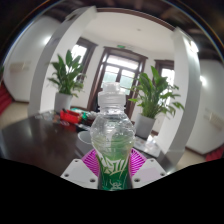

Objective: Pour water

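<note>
Pinched upright between the gripper [112, 166] pads — a clear water bottle [111, 139] with green label and white cap, both fingers pressing its lower sides. Beyond: dark table [30, 135], red item [70, 117], two potted plants [67, 75] — bright window [120, 70] behind.

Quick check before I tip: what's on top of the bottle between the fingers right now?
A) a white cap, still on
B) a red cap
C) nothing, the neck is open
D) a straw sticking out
A: the clear bottle with the green label stands between the pink pads of the gripper, and its white cap sits on the neck, so it is not yet opened for pouring.
</note>
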{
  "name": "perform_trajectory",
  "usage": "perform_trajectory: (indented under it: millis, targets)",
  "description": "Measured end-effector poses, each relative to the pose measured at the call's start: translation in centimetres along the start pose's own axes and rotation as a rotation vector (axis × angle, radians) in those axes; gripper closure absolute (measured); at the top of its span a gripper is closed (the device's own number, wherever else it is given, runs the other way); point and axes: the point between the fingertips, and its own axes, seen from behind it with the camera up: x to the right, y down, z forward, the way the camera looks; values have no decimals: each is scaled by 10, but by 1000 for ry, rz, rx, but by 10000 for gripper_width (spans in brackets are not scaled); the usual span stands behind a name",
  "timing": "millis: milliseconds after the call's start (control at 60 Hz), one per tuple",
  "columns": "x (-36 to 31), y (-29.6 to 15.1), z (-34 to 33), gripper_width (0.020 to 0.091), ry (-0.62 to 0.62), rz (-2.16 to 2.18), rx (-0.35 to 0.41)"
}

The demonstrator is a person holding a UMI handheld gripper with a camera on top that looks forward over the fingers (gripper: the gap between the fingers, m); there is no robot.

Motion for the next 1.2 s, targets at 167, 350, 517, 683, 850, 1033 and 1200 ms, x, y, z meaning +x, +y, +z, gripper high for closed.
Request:
perform_trajectory:
  millis: [167,350,517,683,850,1033,1200]
  targets:
    - [59,-7,38,774,84,-513,-56]
    - [76,-29,84,775,129,-1165,-57]
    - [80,-50,108,776,178,-1557,-37]
    - [72,-74,122,774,227,-1831,32]
    - [67,-75,126,773,235,-1922,60]
    - [68,-75,119,772,200,-1698,87]
    - [91,-75,104,758,150,-1001,28]
